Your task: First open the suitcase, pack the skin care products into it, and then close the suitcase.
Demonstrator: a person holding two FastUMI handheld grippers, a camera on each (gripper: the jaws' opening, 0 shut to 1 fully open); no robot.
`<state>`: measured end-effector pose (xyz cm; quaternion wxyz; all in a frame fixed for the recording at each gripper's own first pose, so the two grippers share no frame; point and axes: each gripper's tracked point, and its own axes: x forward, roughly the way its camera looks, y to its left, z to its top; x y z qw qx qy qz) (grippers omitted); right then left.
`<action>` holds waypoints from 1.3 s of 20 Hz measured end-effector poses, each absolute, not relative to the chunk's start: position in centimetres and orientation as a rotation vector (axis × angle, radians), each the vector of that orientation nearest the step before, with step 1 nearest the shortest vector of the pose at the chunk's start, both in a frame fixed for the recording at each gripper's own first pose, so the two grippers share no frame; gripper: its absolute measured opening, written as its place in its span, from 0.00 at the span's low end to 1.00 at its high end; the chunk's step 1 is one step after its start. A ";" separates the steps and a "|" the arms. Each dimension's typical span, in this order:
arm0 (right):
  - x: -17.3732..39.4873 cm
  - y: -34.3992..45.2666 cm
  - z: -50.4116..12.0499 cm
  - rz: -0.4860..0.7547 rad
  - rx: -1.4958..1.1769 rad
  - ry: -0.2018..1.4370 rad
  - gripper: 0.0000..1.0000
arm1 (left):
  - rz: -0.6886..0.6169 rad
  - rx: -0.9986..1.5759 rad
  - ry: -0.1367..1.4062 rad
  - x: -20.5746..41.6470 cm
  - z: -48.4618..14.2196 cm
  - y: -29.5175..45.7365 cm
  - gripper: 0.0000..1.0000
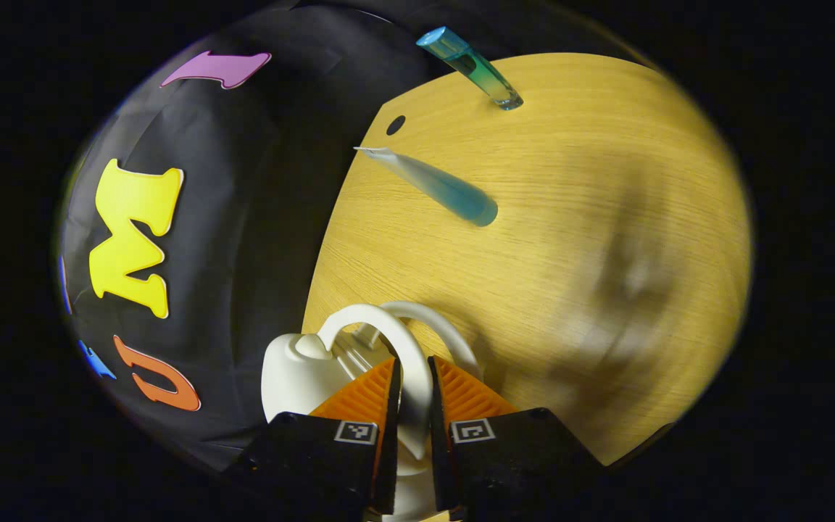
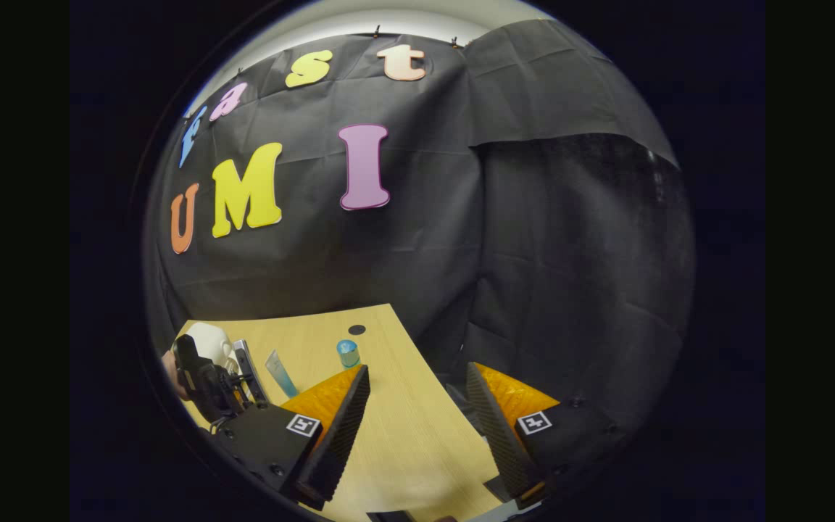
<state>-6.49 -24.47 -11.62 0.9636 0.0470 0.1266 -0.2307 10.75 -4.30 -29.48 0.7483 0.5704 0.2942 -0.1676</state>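
Your left gripper (image 1: 414, 406) is clamped on the suitcase's white handle (image 1: 388, 333) near the table (image 1: 606, 181) edge, ready to lift it. Your right gripper (image 2: 417, 413) hangs with its fingers apart, free for the tubes (image 1: 439, 185).

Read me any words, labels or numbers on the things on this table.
None can be read.
Blue tube: no print legible.
Blue bottle: no print legible.
White case: no text seen.
Markers on left gripper: square patterns, no words.
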 end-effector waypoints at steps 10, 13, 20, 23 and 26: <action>-2.0 -16.6 -7.6 -0.300 0.027 0.203 0.80 | -0.217 0.751 0.320 10.7 -11.7 0.5 0.09; -0.1 -12.7 -6.1 -0.217 0.000 0.185 0.80 | -0.114 0.571 0.222 11.2 -5.8 8.7 0.08; 2.3 -4.4 -5.0 -0.074 -0.087 0.189 0.80 | 0.154 0.464 0.219 11.3 -7.1 30.4 0.06; 2.8 -1.9 -5.7 -0.040 -0.126 0.216 0.80 | 0.215 0.387 0.275 11.9 -10.4 36.3 0.06; 2.8 -0.8 -6.3 -0.046 -0.134 0.245 0.80 | 0.268 0.271 0.364 12.1 -15.2 41.0 0.06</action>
